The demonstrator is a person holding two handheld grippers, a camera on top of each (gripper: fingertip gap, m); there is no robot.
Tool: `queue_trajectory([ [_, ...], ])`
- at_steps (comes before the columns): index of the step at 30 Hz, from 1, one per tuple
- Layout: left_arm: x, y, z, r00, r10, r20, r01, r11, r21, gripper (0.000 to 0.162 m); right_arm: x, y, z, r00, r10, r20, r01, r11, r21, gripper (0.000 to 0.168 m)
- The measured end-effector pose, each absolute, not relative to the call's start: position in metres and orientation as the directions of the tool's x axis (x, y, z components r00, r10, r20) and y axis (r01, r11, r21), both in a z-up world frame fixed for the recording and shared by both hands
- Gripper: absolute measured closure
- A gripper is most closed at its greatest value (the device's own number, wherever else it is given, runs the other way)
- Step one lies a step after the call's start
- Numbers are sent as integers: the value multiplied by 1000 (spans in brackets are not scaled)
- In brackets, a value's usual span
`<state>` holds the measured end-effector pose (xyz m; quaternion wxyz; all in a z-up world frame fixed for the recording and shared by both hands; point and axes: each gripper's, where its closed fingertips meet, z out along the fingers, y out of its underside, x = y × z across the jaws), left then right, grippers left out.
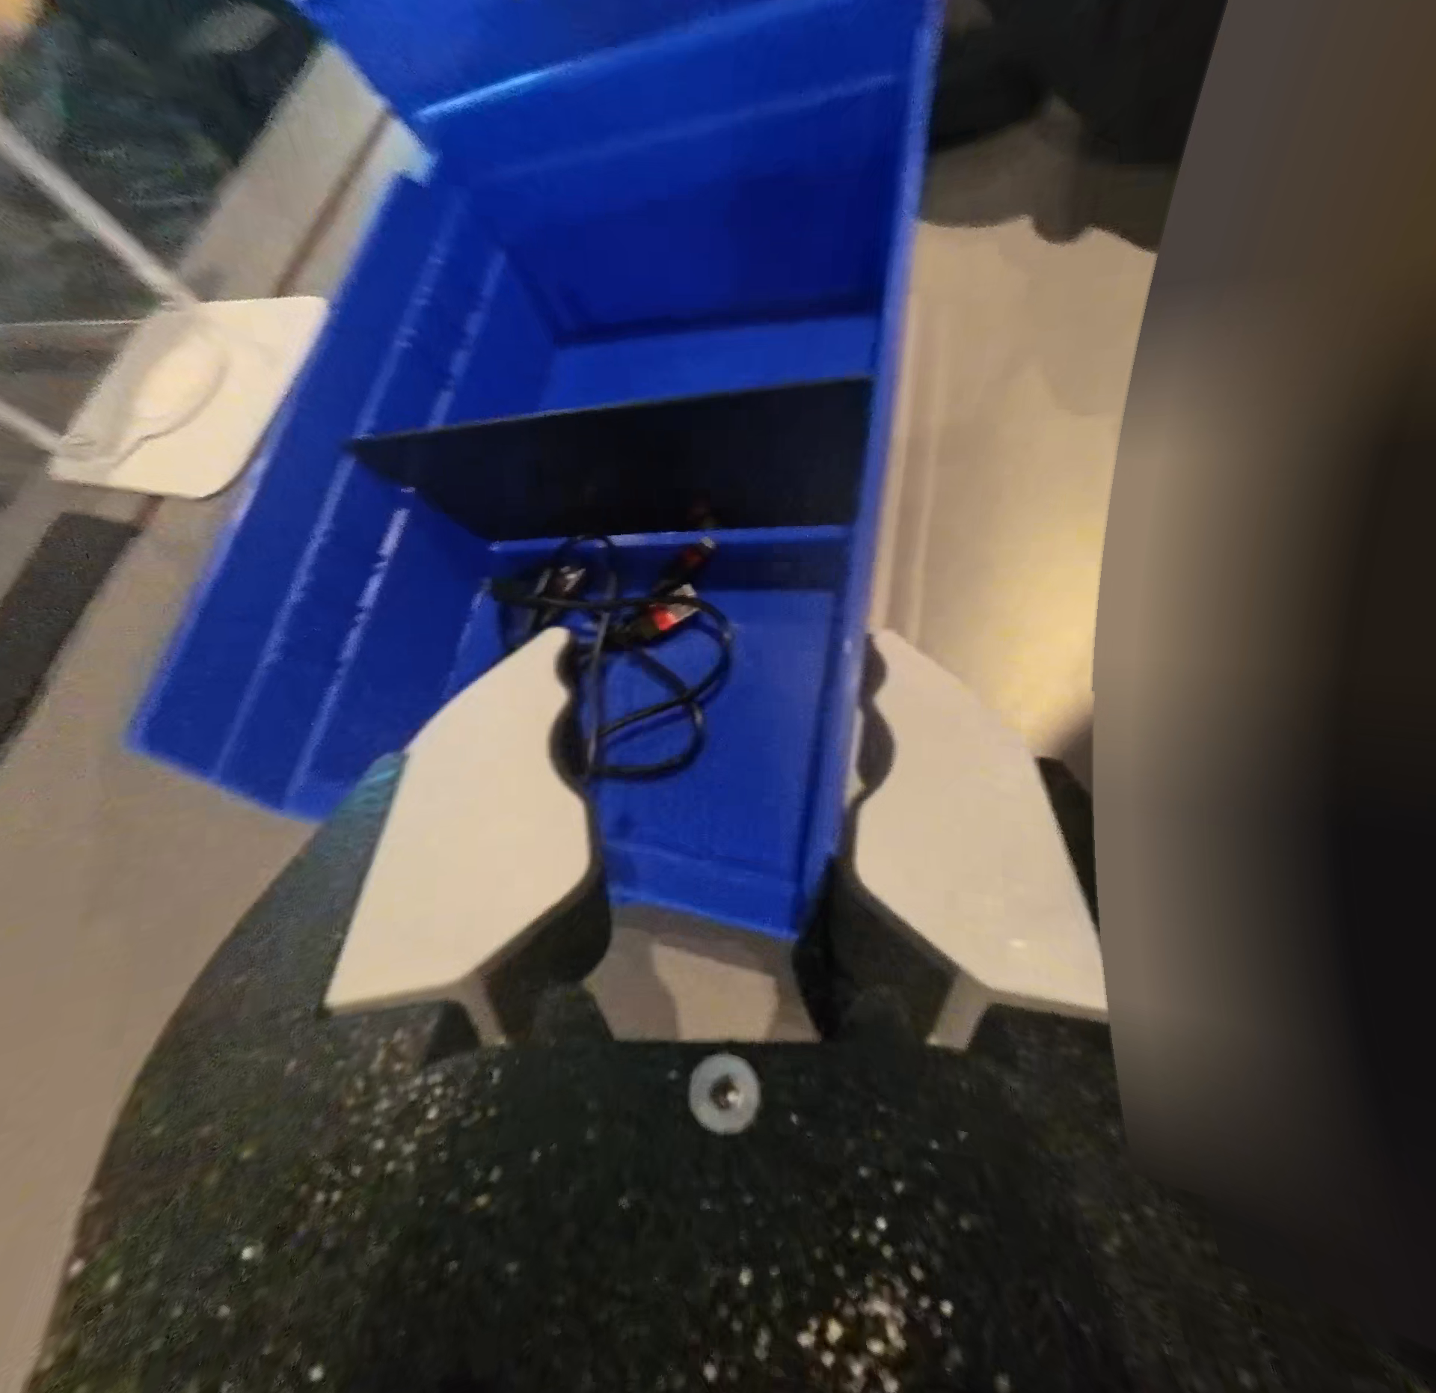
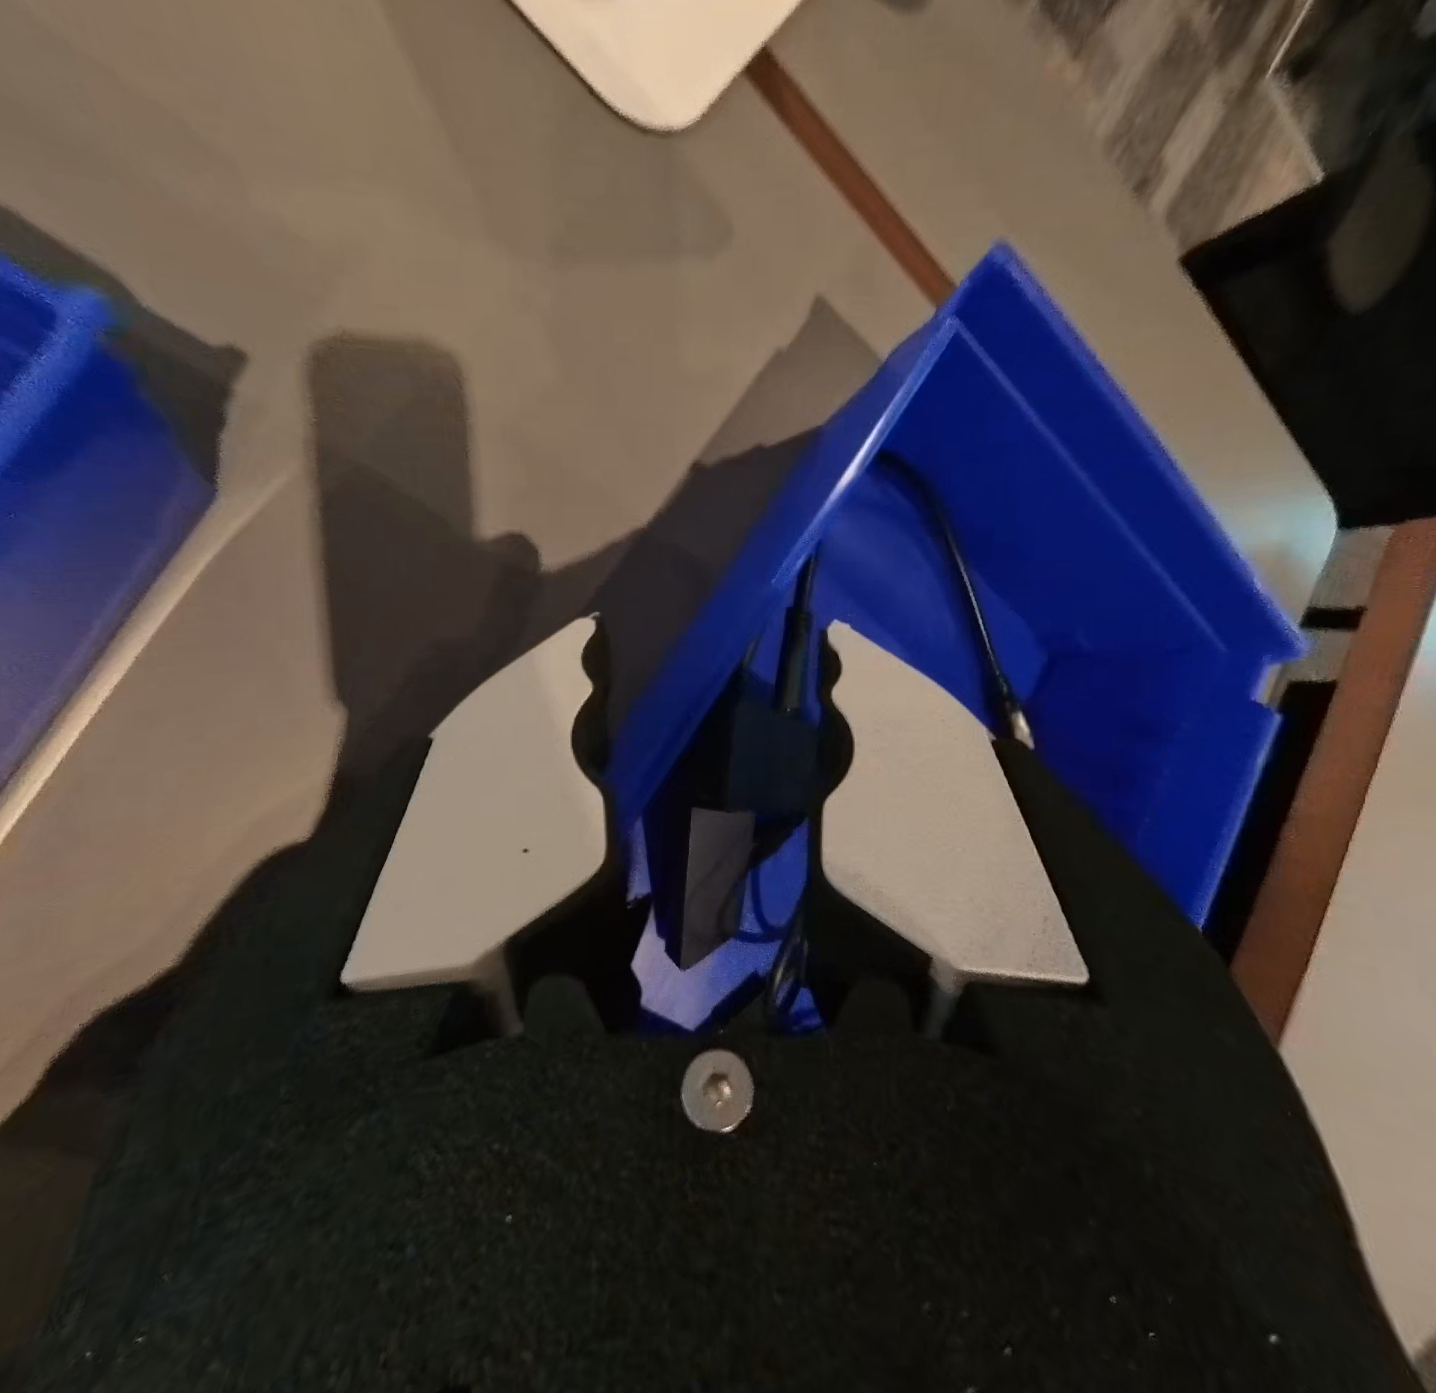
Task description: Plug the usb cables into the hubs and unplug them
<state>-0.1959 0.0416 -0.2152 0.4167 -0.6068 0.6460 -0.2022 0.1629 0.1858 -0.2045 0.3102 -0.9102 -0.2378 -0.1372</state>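
Note:
In the left wrist view a blue bin (image 1: 373, 617) with a black divider (image 1: 622, 454) stands on a pale table. In its near compartment lies a tangle of black usb cables (image 1: 660, 703) with red-marked plugs (image 1: 672, 617). My left gripper (image 1: 719, 648) is open and empty just above that compartment, the cables between and beyond its fingertips. In the right wrist view a second blue bin (image 2: 1088, 539) holds a dark hub (image 2: 769, 749) and a black cable with a metal plug (image 2: 1010, 710). My right gripper (image 2: 711, 629) is open over the hub and straddles the bin's wall.
A white flat pad (image 1: 194, 400) lies left of the bin; it also shows in the right wrist view (image 2: 660, 34). Another blue bin (image 2: 78, 501) stands at the left. The table's brown wooden edge (image 2: 855, 174) runs behind the second bin. A dark blurred shape (image 1: 1282, 656) fills the right side.

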Motion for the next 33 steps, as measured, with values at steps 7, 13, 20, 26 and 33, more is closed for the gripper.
queue_trajectory([
  [7,-225,66,-201,284,-887,-364,-577,145,-804,63,176,192,-228,860,336,384,489,-760,-429,151],
  [13,-253,73,-190,378,-884,-276,-477,70,-876,55,177,201,-228,848,342,406,505,-756,-416,152],
  [20,-280,90,-167,485,-843,-230,-313,78,-946,62,190,228,-226,825,399,401,530,-792,-302,136],
  [26,-291,102,-163,519,-809,-275,-332,106,-937,62,200,252,-237,933,270,238,322,-923,-213,125],
  [33,-298,113,-173,527,-816,-238,-314,73,-947,63,197,262,-242,947,260,190,282,-955,-97,132],
])
